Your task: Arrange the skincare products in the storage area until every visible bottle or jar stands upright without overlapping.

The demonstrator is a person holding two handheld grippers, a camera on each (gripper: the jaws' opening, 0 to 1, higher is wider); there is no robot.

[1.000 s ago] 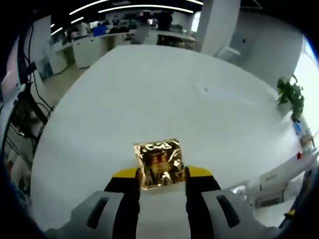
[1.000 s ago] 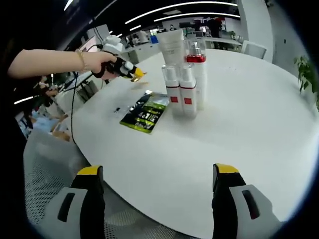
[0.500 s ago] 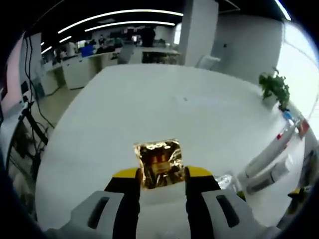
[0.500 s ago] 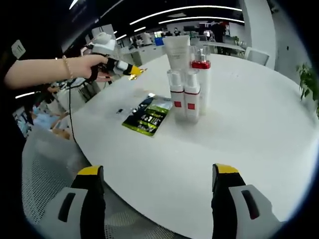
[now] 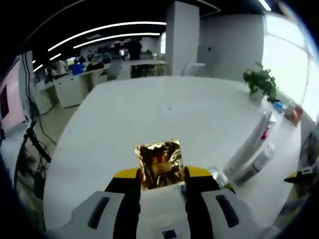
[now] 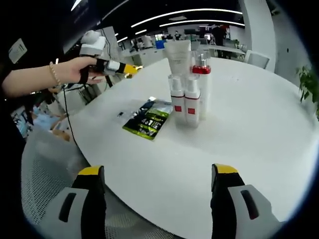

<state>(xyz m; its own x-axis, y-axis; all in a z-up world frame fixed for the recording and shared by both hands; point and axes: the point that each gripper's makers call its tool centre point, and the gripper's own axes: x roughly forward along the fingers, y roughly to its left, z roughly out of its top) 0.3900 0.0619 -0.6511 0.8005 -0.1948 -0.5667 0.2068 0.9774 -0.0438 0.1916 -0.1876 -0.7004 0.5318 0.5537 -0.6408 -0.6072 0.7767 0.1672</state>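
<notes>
Two jaws of the left gripper [image 5: 160,173] clamp a gold foil sachet [image 5: 159,163] (crinkled); right gripper [image 6: 158,175] jaws stand apart above the white table [image 6: 249,129], short of the bottles [image 6: 185,94].

We take the cluster of bottles [image 6: 187,82] on the white table [image 6: 249,134] as our landmark. The right gripper view sits off the table's near edge, facing across the tabletop toward that cluster, which stands upright mid-distance ahead; the left gripper [image 6: 130,69] enters from the left, held in a hand [image 6: 75,69] beyond and left of the cluster. The left gripper view rides above the table, close to the surface, looking across it toward a potted plant [image 5: 261,82]; there the same bottles [image 5: 251,152] appear tilted by the lens at the right edge. We see the table and bottle cluster in both views.
</notes>
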